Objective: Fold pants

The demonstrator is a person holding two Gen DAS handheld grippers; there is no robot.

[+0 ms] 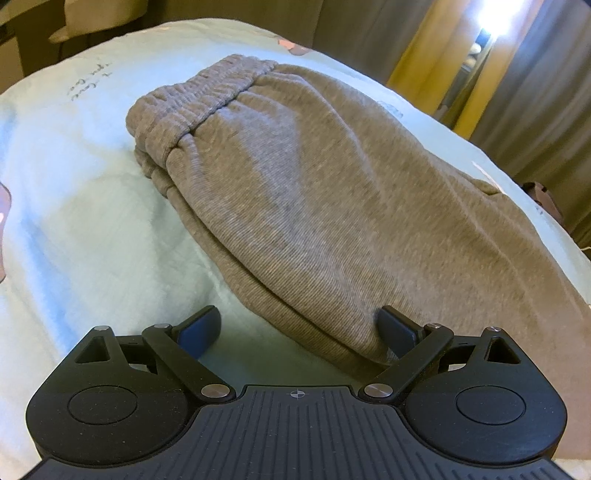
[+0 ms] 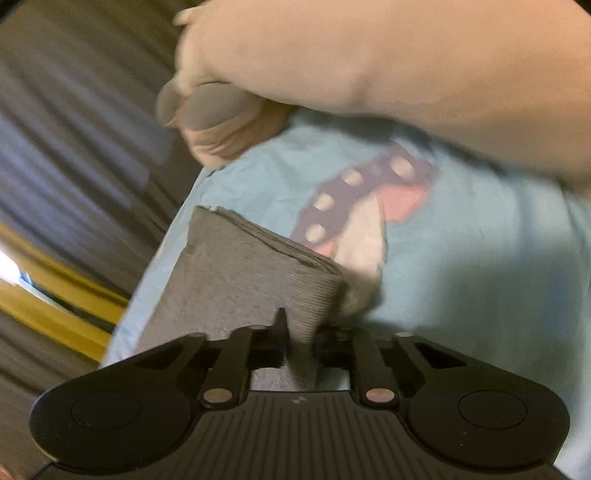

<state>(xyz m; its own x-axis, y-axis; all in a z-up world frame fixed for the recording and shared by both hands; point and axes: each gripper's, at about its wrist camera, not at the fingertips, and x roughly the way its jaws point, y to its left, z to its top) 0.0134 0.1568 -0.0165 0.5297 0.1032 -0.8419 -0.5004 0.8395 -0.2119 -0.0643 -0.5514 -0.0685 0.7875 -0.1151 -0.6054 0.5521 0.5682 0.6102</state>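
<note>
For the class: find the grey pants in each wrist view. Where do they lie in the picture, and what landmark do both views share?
Left wrist view: the grey pants fill the middle, waistband at upper left, stretching to the lower right, where one finger of the open left tool touches their edge.
Right wrist view: a folded end of them sits lower centre, pinched in the shut right tool.
Shared landmark: the light blue printed bedsheet.

My left view is sharp and warmly lit, with window glare blown out at upper right. My right view is motion-blurred throughout, dim at the left, both bowed at the edges.
</note>
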